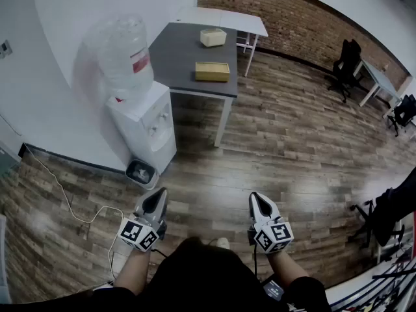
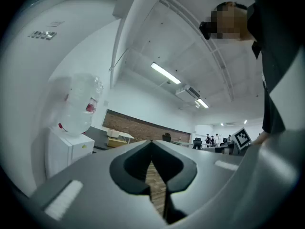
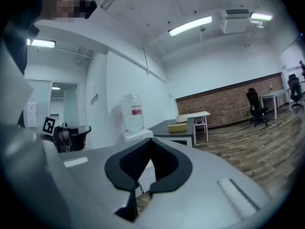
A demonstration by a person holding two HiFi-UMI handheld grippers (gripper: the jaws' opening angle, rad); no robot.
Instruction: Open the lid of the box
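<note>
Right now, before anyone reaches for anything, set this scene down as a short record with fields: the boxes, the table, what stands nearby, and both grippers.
boxes: flat yellow box and cream box, apart, both on the dark table
lid of the flat yellow box: looks closed
beside the table: water dispenser with a bottle on top; small bin at its foot
left gripper: jaws together, nothing held, well short of the table
right gripper: jaws together, nothing held, well short of the table
</note>
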